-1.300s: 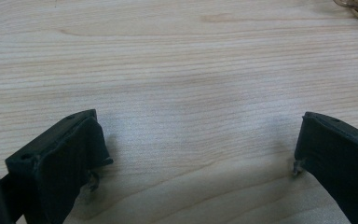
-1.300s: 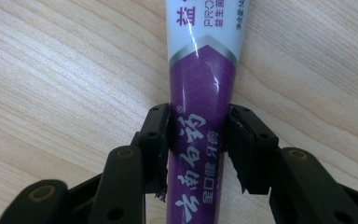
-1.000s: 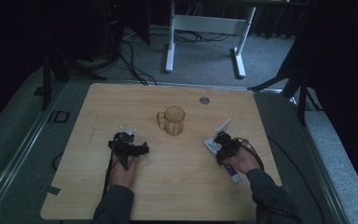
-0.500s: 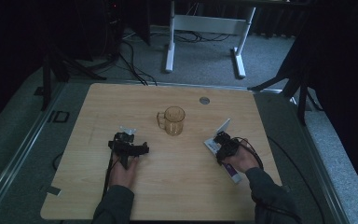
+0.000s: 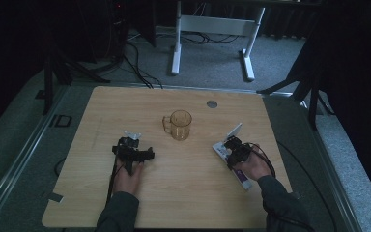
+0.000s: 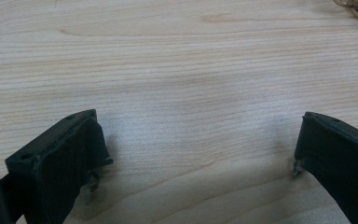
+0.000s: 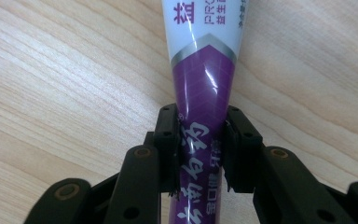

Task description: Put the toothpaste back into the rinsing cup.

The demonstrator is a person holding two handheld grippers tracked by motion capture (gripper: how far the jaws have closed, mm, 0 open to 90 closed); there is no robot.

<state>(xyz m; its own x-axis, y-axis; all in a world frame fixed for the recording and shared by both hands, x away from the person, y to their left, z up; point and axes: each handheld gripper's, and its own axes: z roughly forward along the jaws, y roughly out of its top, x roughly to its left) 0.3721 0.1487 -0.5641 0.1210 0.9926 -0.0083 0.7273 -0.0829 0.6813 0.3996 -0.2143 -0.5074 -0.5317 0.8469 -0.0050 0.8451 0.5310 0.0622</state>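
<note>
Both pads of R gripper (image 7: 199,154) just closed, pinching toothpaste tube (image 7: 204,74).

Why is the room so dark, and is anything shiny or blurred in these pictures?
High view: only the table is lit, the surroundings are near black and detail is soft. Right gripper view: sharp, with a bright streak of glare on the tube. Left gripper view: the fingers cast soft shadows on the wood.

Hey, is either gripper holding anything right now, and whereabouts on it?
The right gripper is shut on the tube, its jaws having just closed across the purple part. The left gripper is open over bare table.
</note>
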